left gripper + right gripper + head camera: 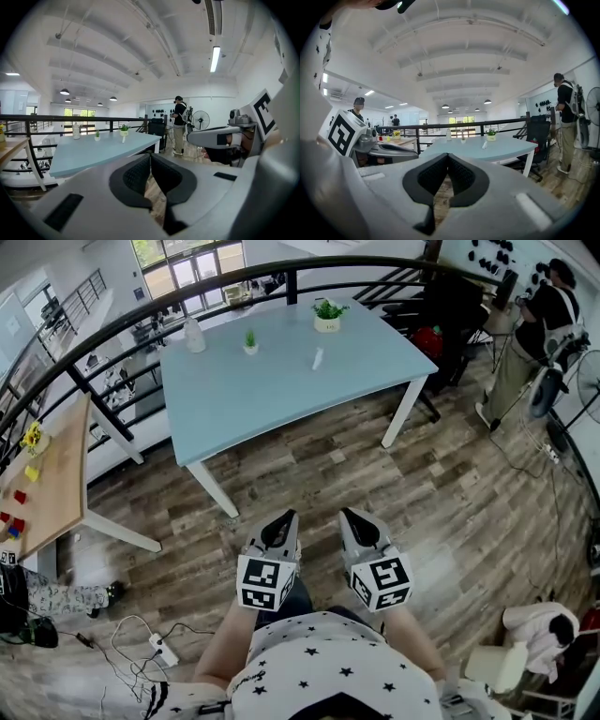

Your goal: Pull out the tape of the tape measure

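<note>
Tape measure is hard to pick out: the only candidate is a small white oblong object (318, 358) lying on the light blue rectangular table with white legs (272, 399), in its far right part near a green plant in a white pot (327, 315), and it is too small to make out. Left gripper (283, 519) and right gripper (355, 517) are held side by side near the person's body, well short of the table's near edge; each has its jaws pressed together on nothing, and their grey bodies and marker cubes cover the hands. In both gripper views the gripper's own shell blocks the lower half of the view. A curved black metal railing (112, 329) runs just beyond the table's far and left sides. Bare wood-plank floor (319, 474) lies open between grippers and table; a pale wooden table (56, 474) stands at left, cut off by the frame, and a white power strip (157, 645) lies on the near left floor
</note>
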Tool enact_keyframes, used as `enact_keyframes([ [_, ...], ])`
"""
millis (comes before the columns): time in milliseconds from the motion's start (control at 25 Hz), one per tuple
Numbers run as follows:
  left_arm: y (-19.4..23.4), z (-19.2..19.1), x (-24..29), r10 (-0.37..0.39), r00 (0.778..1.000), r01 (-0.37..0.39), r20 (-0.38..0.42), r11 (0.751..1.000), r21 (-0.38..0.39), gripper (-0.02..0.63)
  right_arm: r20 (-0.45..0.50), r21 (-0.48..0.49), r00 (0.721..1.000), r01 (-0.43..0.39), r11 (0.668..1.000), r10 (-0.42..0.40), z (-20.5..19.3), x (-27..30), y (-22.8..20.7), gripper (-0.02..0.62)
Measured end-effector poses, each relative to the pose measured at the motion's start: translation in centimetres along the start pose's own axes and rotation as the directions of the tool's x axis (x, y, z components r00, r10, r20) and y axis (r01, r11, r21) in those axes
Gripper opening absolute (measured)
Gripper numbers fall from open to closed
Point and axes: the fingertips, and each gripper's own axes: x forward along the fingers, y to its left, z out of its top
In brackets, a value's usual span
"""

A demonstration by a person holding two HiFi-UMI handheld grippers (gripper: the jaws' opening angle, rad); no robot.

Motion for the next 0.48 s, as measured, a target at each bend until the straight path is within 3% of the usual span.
enact_keyframes([
  [240,3.6,1.0,4.6,0.0,1.0,0.0,-0.012,1.0,-0.01,0.007,-0.046,0.029,0.999,-0.027,0.999,0.028,0.2,5.6,-2.6,0.025],
  [320,5.2,1.5,6.2,0.004,1.0,-0.004,-0.023,1.0,-0.006,0.06,-0.058,0.035,0.998,-0.033,0.999,0.035,0.6,7.8,-3.4,0.028],
  [480,9.0,3.1,9.1,0.02,1.0,-0.021,-0.021,1.0,-0.017,0.088,-0.07,0.034,0.996,-0.046,0.998,0.048,1.9,12.3,-4.8,0.062],
])
